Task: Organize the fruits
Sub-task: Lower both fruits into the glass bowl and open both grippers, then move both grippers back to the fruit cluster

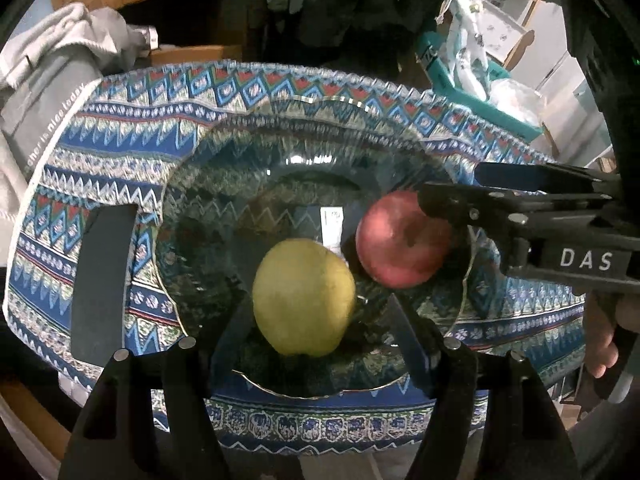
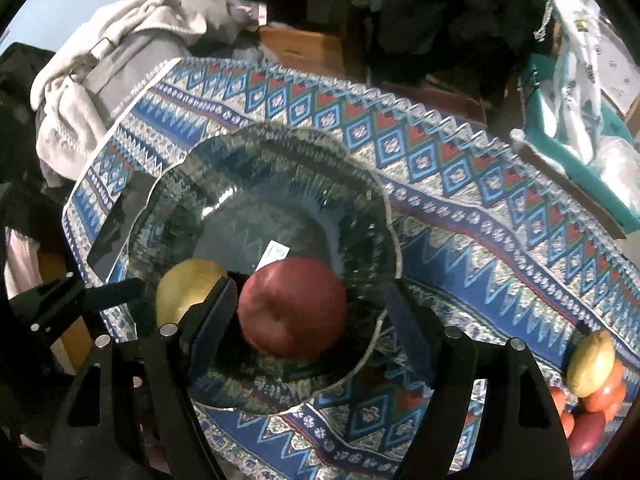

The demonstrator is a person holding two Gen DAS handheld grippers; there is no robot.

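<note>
Placement step looks complete: left hand-held gripper stands half-open around the yellow apple, right hand-held gripper half-open around the red apple; both fruits rest in the glass bowl, neither visibly clamped. Next move calls for fetching the remaining fruit right of the right gripper.

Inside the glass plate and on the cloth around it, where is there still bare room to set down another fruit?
The far half of the glass plate, beyond the yellow fruit and red apple, is bare. So is the patterned cloth between the plate's right rim and the fruit pile. The plate's near part is crowded with both fruits and both grippers.
</note>
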